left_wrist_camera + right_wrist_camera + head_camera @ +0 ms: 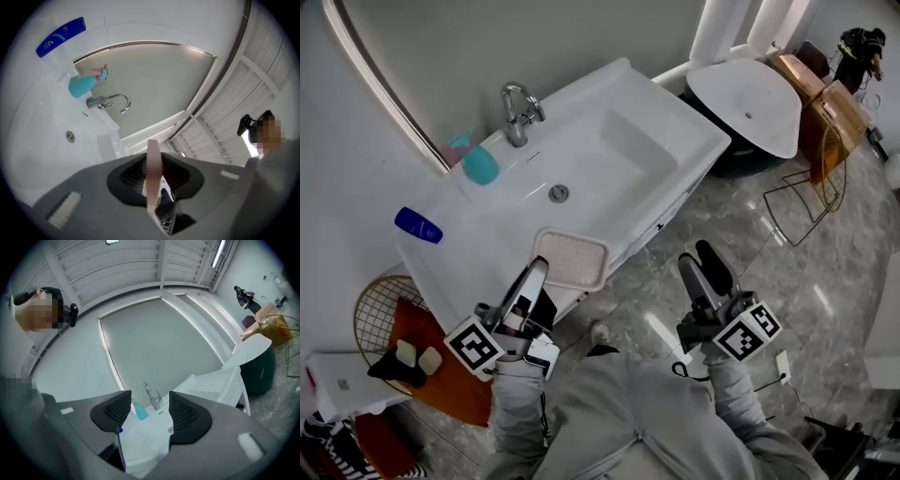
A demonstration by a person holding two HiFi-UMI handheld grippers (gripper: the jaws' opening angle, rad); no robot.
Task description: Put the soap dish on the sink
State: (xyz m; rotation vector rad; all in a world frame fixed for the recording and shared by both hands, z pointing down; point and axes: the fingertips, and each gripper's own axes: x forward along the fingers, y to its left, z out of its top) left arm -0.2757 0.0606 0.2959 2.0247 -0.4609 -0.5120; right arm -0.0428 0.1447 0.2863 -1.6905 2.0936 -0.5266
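Grey sleeves fill the bottom of the head view, and from the left one the left hand-held gripper reaches toward the sink. Its jaws are clamped tight on the near rim of the soap dish, and the gripper's own view shows that rim as a thin pale strip pinched between the black pads.

The dish is a pale pink, round-cornered tray with a ribbed floor. It looks like light plastic and stiff enough to stick out flat from a one-sided pinch, though it would probably be slick if wet. A thin rim like that is the natural place to take it, with the pads well over the lip so it cannot pivot. The dish juts ahead of the jaws and sits over the sink's front rim, on the near side of the drain. Whether it already rests on the rim or hangs just above it cannot be told.

Further back on the sink are the teal spray bottle and the tap, well clear of the dish.

Over to the right, the right hand-held gripper hangs off the sink's front corner above the floor. Its jaws are spread wide with nothing between them, and it stands apart from the dish.
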